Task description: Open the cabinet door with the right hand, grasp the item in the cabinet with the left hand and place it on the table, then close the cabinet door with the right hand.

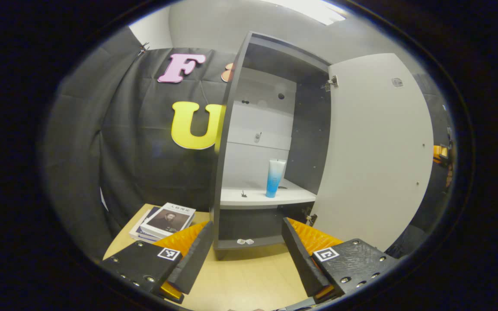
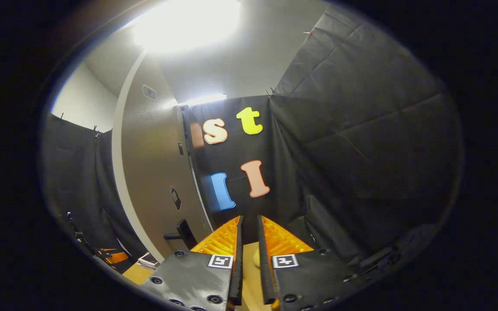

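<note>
In the left gripper view, the left gripper (image 1: 247, 255) sits low over the pale wooden counter (image 1: 249, 276) with its jaws spread wide and nothing between them. Just beyond its left finger, a small stack of books (image 1: 164, 221) lies flat on the counter, near the cabinet's foot. The cabinet (image 1: 270, 142) stands straight ahead on the counter, dark grey outside and white at the back. Its door (image 1: 376, 151) is swung fully open to the right, hanging on two hinges. On the white shelf (image 1: 266, 198) inside stands a tube (image 1: 275, 178), upright on its cap, blue below and fading to white above, well ahead of the jaws and untouched. A small dark object lies on the shelf to the tube's left; what it is cannot be told.

In the right gripper view, the right gripper (image 2: 249, 259) points upward and forward, its jaws drawn to a narrow slit and holding nothing. To its left is the outer face of the open door (image 2: 154, 172), with a dark handle (image 2: 180, 233) low on it, apart from the fingers. Black cloth walls stand behind.
</note>
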The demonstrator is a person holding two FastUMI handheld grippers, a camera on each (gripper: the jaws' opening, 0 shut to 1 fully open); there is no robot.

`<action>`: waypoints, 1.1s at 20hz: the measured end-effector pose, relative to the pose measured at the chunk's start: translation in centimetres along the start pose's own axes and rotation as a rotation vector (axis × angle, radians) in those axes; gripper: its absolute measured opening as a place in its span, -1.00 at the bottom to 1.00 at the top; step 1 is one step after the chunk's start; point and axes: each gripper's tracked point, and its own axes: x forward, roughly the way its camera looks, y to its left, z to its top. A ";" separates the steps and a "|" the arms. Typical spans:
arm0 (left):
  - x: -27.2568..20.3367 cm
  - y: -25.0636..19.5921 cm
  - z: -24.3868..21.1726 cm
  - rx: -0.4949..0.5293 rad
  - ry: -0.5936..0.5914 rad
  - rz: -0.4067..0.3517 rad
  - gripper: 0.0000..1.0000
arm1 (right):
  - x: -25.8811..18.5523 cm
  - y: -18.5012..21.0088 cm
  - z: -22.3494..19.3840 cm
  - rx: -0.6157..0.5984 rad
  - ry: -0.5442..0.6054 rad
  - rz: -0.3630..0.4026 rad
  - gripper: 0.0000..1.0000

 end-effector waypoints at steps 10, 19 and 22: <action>9.2 -4.4 4.6 0.020 -0.019 -0.099 0.91 | 3.2 -6.1 -0.3 -0.044 -0.011 -0.189 0.83; 20.3 -6.2 6.1 0.082 0.019 -0.125 0.84 | 5.9 -10.9 -1.1 -0.053 -0.015 -0.275 0.95; 23.3 -7.2 5.7 0.066 0.025 -0.134 0.86 | 6.8 -12.8 -1.8 -0.082 0.006 -0.312 0.95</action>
